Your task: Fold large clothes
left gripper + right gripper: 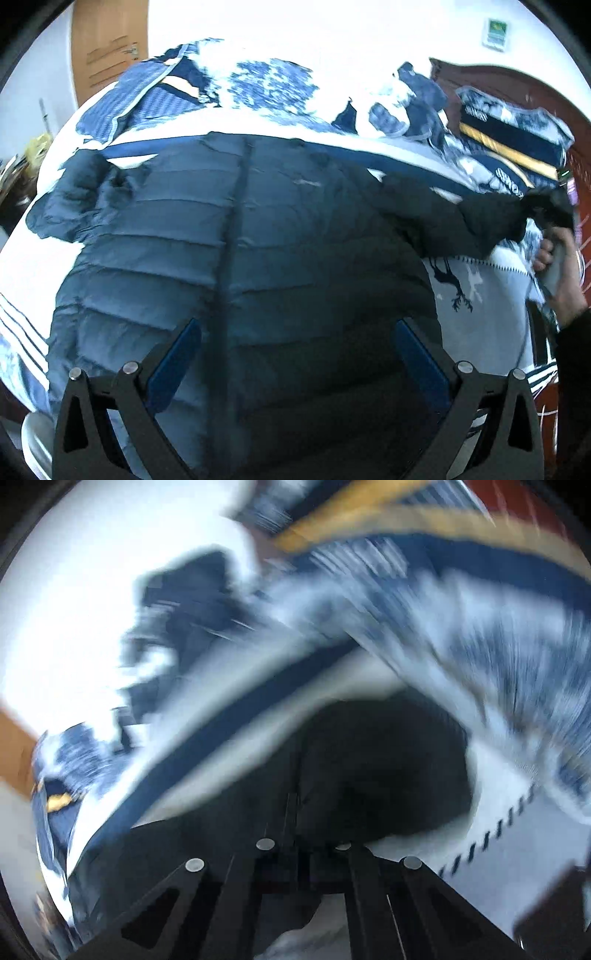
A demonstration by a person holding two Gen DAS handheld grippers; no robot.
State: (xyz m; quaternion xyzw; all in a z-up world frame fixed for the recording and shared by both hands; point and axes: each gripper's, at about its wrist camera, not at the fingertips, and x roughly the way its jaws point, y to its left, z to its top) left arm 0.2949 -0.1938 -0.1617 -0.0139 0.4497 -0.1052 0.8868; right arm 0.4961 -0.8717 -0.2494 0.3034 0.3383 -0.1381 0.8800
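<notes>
A big dark puffy jacket (236, 236) lies flat on the blue and white bed cover (258, 85). The left gripper (295, 354) hangs above it, fingers wide apart. On the right, the right gripper (299, 812) pinches the jacket's sleeve (476, 221) tight.

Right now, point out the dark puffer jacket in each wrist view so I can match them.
Left wrist: the jacket fills the centre, spread flat, one sleeve stretching right.
Right wrist: blurred; a dark jacket sleeve sits low centre, in the closed fingers.
Shared landmark: the navy stripe on the bedding.
</notes>
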